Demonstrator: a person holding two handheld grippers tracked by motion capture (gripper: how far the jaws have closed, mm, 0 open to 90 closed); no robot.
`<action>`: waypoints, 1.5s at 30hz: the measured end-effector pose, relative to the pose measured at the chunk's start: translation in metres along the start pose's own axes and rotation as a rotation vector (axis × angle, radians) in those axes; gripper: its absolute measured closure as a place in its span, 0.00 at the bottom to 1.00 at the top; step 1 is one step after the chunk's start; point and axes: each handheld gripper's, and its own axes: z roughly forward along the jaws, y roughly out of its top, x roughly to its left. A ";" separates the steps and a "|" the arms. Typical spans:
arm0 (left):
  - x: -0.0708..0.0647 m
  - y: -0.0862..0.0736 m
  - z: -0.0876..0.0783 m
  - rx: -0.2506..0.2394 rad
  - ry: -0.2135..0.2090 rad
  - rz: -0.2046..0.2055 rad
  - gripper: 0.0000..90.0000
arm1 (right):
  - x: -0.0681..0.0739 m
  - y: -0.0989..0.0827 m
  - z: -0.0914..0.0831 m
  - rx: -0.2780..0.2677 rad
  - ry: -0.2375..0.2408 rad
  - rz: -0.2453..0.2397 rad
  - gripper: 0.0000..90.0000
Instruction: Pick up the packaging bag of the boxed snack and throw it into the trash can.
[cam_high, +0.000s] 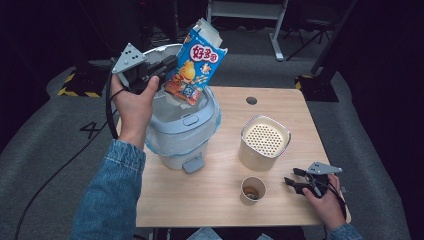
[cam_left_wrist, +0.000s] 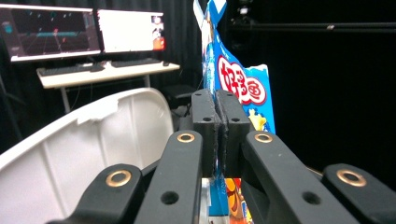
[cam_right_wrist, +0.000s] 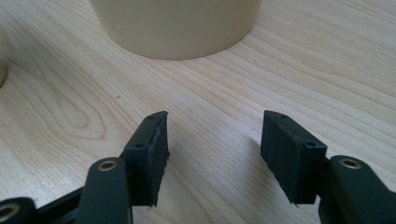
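- Leftmost, the left gripper (cam_high: 162, 67) is raised above the white bin (cam_high: 182, 132), its jaws clamped on the edge of a blue snack box (cam_high: 196, 62).
- Just beyond those jaws the box hangs tilted, its lower end over the bin's open mouth; the raised lid (cam_left_wrist: 88, 140) stands to the gripper's left.
- Further right stand a paper cup (cam_high: 253, 190) and a beige perforated-top container (cam_high: 264, 142).
- Rightmost, the right gripper (cam_high: 295, 178) sits low over the wooden table (cam_high: 220, 200), jaws apart and empty, the container just ahead.
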 end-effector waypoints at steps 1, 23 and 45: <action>0.000 0.000 0.000 0.000 0.000 0.000 0.97 | 0.000 0.000 0.000 0.000 0.000 0.000 0.47; 0.004 -0.017 0.016 0.107 0.010 0.005 0.96 | 0.000 0.000 0.000 0.000 -0.001 0.000 0.47; -0.013 -0.012 -0.022 0.233 -0.087 0.055 0.37 | 0.000 0.000 0.000 0.000 -0.001 0.000 0.47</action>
